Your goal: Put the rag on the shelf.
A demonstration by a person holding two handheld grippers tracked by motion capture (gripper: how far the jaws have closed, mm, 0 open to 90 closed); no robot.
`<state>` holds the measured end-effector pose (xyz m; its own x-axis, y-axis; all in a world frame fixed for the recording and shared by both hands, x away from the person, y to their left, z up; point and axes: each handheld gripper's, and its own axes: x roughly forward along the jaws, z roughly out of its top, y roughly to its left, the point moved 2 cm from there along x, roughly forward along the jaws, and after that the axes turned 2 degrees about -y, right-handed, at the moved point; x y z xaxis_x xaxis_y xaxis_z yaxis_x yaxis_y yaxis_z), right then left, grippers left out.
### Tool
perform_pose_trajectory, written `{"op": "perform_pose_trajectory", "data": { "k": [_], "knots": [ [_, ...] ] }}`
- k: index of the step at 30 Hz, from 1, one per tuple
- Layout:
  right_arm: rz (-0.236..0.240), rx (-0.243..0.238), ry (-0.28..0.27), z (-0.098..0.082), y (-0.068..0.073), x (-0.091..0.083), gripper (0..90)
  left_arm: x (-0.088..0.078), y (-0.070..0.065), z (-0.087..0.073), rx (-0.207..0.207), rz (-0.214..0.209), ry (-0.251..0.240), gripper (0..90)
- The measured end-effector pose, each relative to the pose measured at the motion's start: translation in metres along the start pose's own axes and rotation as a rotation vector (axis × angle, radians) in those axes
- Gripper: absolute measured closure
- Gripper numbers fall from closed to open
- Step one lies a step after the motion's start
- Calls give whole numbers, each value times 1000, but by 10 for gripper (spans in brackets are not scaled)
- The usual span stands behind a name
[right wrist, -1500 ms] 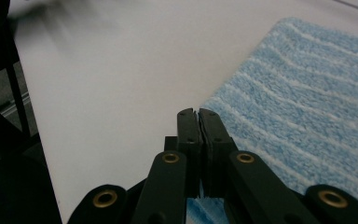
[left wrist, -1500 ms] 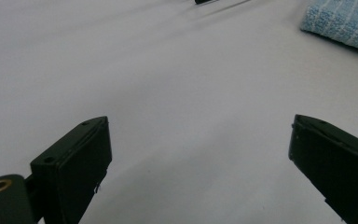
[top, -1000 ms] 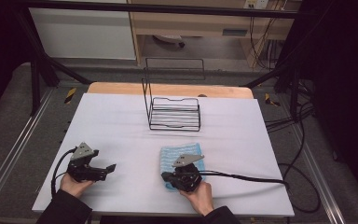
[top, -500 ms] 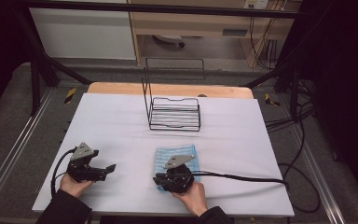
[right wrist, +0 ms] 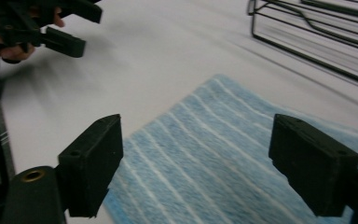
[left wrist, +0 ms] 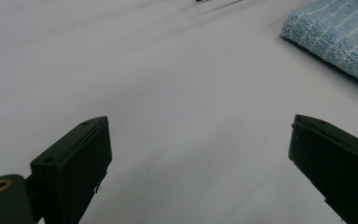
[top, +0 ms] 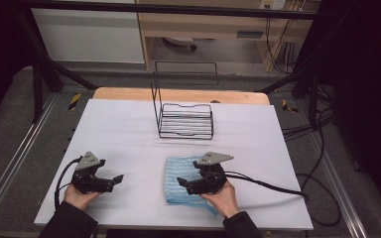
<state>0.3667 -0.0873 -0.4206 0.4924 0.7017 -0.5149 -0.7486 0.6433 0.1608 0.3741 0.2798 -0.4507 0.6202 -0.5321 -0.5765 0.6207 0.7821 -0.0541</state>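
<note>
High view: we see a white-covered table (top: 129, 134) with a black wire rack (top: 186, 119) standing toward its far side, its tall back frame upright at the rack's left end. A folded light-blue striped terry towel (top: 176, 181) lies flat on the near half of the table, well apart from the rack. The left gripper (top: 117, 179), held in the person's left hand (top: 79, 197), sits low over the bare table surface near the front left, its jaws spread and pointing toward the towel, with nothing between them. The right gripper (top: 181, 184), held in the right hand (top: 222, 198), lies over the towel's near right portion, its jaws pointing leftward across the cloth; a black cable (top: 273, 186) trails from it to the right.

Left gripper view: we look along two black jaws set wide apart, with only white table between them. A corner of the blue towel (left wrist: 340, 37) lies ahead at upper right, clear of both jaws.

Right gripper view: we see both black jaws parted widely just above the towel (right wrist: 205, 158), which spans the gap between them; nothing is clamped. Whether the jaw tips touch the cloth we cannot tell. Farther off, the left gripper (right wrist: 70, 28) appears at upper left, and the wire rack (right wrist: 317, 32) at upper right.
</note>
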Motion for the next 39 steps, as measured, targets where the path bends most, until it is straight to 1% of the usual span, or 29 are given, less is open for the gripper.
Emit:
{"op": "perform_pose_trajectory", "data": {
  "k": [2,4,7,11,14,16,17,20,23,28,29,32,35,39],
  "knots": [
    [-15,13,5,-3,-9,-5,113,0,0,0,-1,1,1,59],
    [-16,31,14,-7,-17,-9,91,1,0,0,-3,1,1,59],
    [-32,37,28,-13,-29,-14,70,1,0,0,5,2,11,59],
    [-59,38,26,-22,-42,-20,50,3,-2,1,8,2,15,59],
    [-61,58,16,-27,-51,-24,43,4,-4,2,11,3,18,59],
    [-65,65,20,-30,-55,-26,31,5,-6,3,12,2,19,59],
    [-69,71,24,-32,-57,-26,27,6,-7,3,6,0,17,59],
    [-80,73,34,-34,-60,-28,13,7,-11,6,14,-5,14,59],
    [-89,68,30,-35,-64,-30,6,10,-16,8,22,-11,21,59],
    [-106,80,29,-36,-70,-33,7,15,-24,14,25,-20,25,59],
    [-108,70,27,-36,-71,-33,8,16,-26,15,23,-22,27,59],
    [-116,68,19,-35,-71,-34,11,20,-32,21,19,-29,28,59],
    [-117,66,17,-35,-71,-35,9,26,-40,27,30,-29,33,59],
    [-115,60,8,-34,-71,-37,7,33,-52,39,63,-30,46,59]
  ]
}}
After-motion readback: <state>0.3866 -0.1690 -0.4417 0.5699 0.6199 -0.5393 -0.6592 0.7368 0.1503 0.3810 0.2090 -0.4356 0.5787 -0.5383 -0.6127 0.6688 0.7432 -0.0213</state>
